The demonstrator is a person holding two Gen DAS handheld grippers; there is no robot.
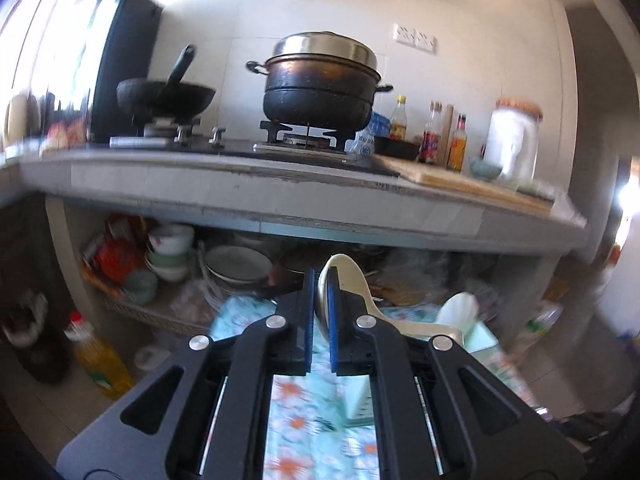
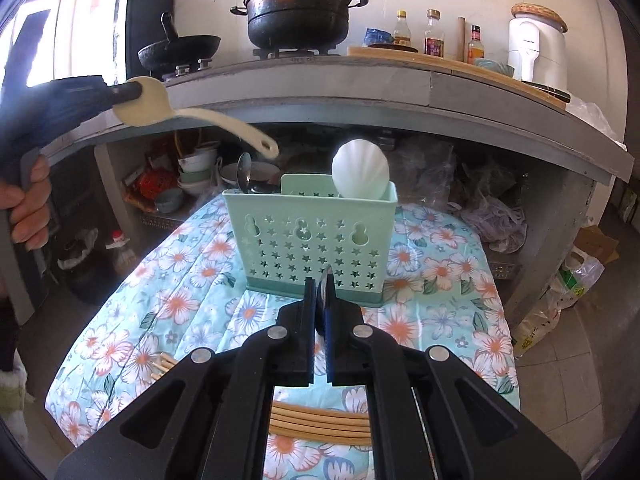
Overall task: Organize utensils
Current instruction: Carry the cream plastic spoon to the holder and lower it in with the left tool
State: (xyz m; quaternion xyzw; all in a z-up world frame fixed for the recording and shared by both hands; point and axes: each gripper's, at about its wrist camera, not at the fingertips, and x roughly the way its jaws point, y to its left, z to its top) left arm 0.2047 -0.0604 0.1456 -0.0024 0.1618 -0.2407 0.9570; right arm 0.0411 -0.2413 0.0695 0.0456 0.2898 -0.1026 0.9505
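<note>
My left gripper (image 1: pixel 320 276) is shut on the bowl of a cream rice spoon (image 1: pixel 352 280); in the right wrist view it (image 2: pixel 132 92) holds that spoon (image 2: pixel 192 118) high, left of the green star-holed utensil caddy (image 2: pixel 308 240). The caddy stands on the floral cloth (image 2: pixel 192 280) and holds a white shell-shaped scoop (image 2: pixel 360 176) and metal spoons (image 2: pixel 244 170). My right gripper (image 2: pixel 319 276) is shut on a metal utensil (image 2: pixel 323 286), just in front of the caddy's base. Bamboo chopsticks (image 2: pixel 320 424) lie on the cloth under the right gripper.
A grey counter (image 2: pixel 360 88) overhangs behind the caddy, with a wok (image 2: pixel 180 52), a black pot (image 2: pixel 296 12), bottles and a white appliance (image 2: pixel 536 48). Bowls and plates (image 2: pixel 196 176) are stacked under it. Plastic bags (image 2: pixel 500 220) lie to the right.
</note>
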